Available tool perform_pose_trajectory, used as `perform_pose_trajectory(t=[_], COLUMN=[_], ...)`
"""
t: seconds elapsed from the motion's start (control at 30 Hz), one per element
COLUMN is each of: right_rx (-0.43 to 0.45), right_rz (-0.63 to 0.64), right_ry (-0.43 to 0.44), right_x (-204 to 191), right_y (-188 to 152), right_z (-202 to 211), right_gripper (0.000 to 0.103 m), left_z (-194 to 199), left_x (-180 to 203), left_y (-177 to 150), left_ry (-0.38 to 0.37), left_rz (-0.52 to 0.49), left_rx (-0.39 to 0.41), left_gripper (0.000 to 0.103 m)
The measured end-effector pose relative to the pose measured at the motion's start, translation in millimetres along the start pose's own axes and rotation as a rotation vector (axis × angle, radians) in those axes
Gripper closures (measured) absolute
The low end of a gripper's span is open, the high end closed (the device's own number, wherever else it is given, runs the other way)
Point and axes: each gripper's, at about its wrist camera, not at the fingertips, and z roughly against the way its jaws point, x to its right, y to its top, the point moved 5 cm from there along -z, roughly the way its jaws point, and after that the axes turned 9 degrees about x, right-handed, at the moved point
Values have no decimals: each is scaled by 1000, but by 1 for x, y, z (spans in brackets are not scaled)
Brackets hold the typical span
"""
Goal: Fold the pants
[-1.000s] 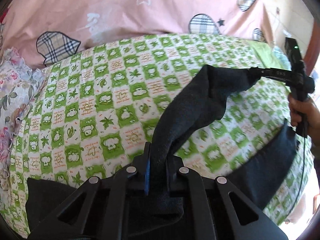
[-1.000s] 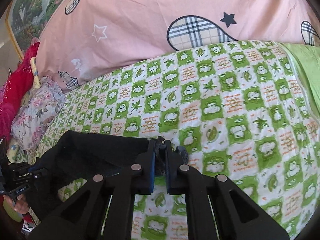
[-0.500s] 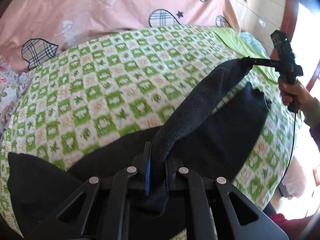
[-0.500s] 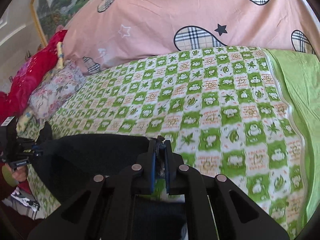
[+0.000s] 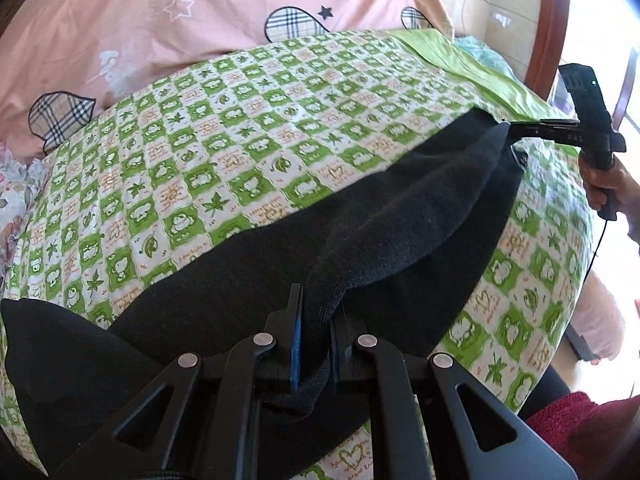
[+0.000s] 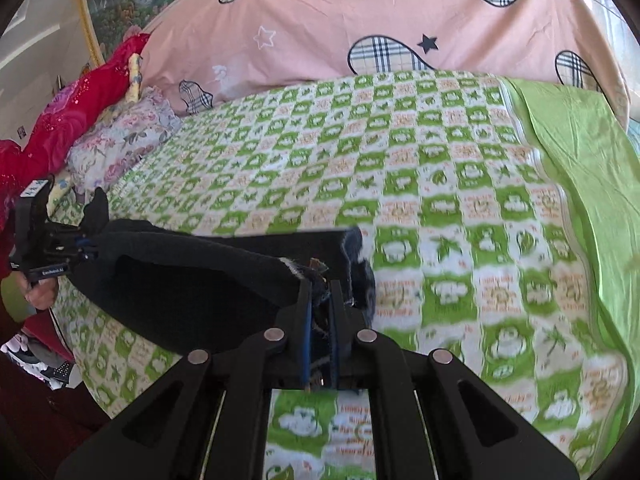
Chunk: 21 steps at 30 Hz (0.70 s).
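Observation:
The black pants (image 5: pixel 248 280) lie stretched across the green-and-white checked bedspread (image 5: pixel 248 152). My left gripper (image 5: pixel 316 320) is shut on one end of their upper layer, a raised fold running toward the right gripper (image 5: pixel 508 128), which is shut on the other end. In the right wrist view my right gripper (image 6: pixel 320 300) pinches the frayed dark hem, and the pants (image 6: pixel 192 276) run left to the left gripper (image 6: pixel 86 250). The lower layer rests on the bed.
A pink quilt with plaid hearts (image 6: pixel 360 20) lies across the back of the bed. A floral pillow (image 6: pixel 120 136) and red bedding (image 6: pixel 80 104) are at the left. A plain green sheet (image 6: pixel 580 152) covers the right side. A dark red cloth (image 5: pixel 580 432) lies below the bed edge.
Both grippers have pulled apart and lowered, still shut on the pants. The fabric now lies spread on the bed, with its upper fold hanging lower.

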Motion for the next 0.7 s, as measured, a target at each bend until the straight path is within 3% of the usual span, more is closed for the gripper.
perform_pose_trajectory(t=[0.2,0.33,0.4,0.53,0.6,0.7], right_rx=[-52,-61,-36,19,41,61], right_rz=[-27,-12,-15,-40,-39,-41], right_ry=[-71,-144,-150,-133,-115,-55], right_x=[8,2,-3,-16,-29,-54], right_y=[-18,-17,-16,-11,-8,-3], right_z=[-6,2,11,27,30,26], right_gripper=[94,63,57,55,55,55], left_z=[-2,12,20,38,48,61], left_x=[6,1,-3,-22,-40,-65], left_y=[-12,-13,-16,-28,-37,-47], left_ry=[-11,-13,-4,47,84,133], left_rz=[-5,42,75,185,268,374], left_rx=[-43,-31,-27,-21,-27,-39], left_gripper=[85,77,66,57,40,33])
